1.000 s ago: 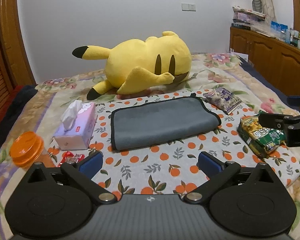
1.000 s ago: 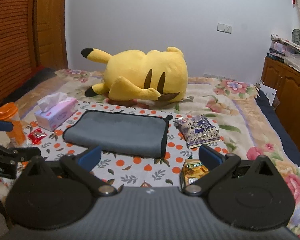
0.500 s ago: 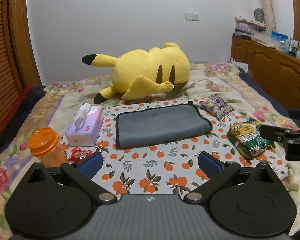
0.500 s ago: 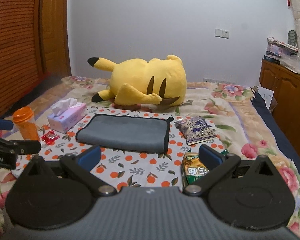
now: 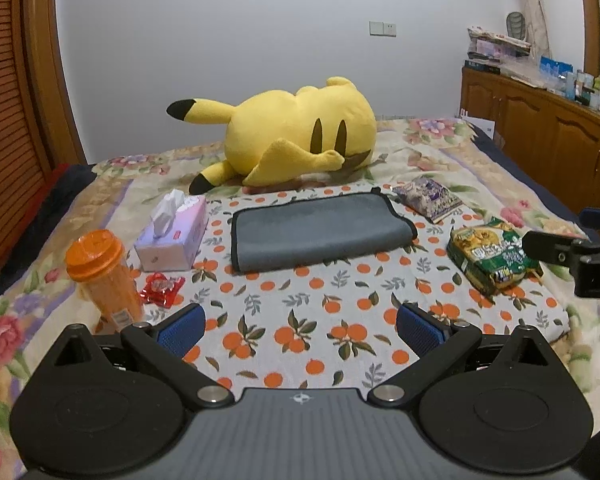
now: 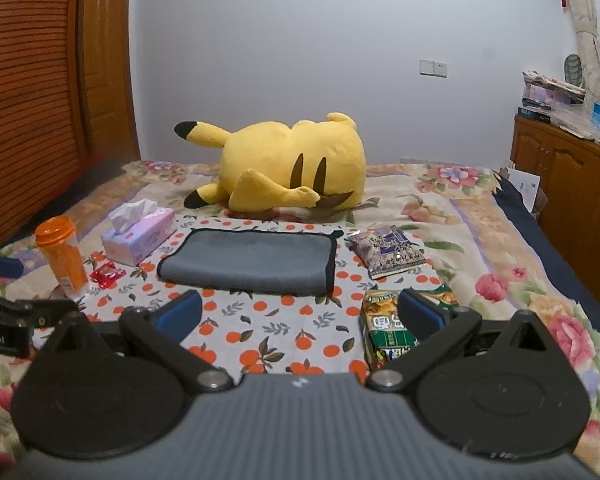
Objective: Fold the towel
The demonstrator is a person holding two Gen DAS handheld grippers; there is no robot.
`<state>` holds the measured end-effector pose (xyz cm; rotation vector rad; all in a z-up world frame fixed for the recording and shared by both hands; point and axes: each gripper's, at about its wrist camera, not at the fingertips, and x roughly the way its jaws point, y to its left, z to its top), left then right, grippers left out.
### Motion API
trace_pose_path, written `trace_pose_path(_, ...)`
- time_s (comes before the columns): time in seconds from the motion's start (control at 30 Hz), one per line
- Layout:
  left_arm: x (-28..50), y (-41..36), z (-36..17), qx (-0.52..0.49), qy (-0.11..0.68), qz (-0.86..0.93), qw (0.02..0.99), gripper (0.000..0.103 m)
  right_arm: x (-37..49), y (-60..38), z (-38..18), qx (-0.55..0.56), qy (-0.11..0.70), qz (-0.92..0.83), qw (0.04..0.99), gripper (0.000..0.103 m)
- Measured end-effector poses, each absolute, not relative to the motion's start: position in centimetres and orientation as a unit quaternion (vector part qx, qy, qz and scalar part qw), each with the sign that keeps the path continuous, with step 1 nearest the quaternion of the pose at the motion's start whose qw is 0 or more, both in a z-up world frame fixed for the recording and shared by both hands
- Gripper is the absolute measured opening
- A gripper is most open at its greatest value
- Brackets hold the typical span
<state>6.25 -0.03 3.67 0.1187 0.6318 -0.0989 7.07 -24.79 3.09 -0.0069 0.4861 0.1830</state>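
A grey towel (image 5: 318, 236), soft and plush with a thin black hem, lies folded into a flat rectangle on a cotton cloth (image 5: 300, 320) printed with oranges and leaves. The cloth is spread over a floral bedspread (image 5: 480, 160).

Neither gripper touches the towel. The left gripper (image 5: 300, 326) hovers near the front edge of the cloth, its two blue-padded fingers (image 5: 180, 330) spread wide with nothing between them. The right gripper (image 6: 300, 314) is also spread wide and empty, held above the cloth's front right part.

Behind the towel lies one big yellow plush toy (image 5: 296, 142), rounded and fuzzy, with black-tipped ears. Left of the towel sits one pink cardboard tissue box (image 5: 172, 238) with a white tissue poking out. Further left stands one translucent orange plastic bottle (image 5: 102, 276), cylindrical with a lid, and beside it one small crinkly red wrapper (image 5: 162, 288). On the right are two glossy snack bags: one purple (image 5: 428, 198) near the towel's far corner, one green (image 5: 492, 260) nearer the front.

A wooden cabinet (image 5: 540, 148) lines the right wall.
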Motion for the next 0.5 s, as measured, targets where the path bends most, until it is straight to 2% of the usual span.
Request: trace_pose_path(0.5, 5.4, 0.1, 0.2, 0.041, 0.322, -0.045, 0.945, 0.103, 6.0, -24.9, 0.5, -0.004, 0.257, 0.090, 0.962, 0.103)
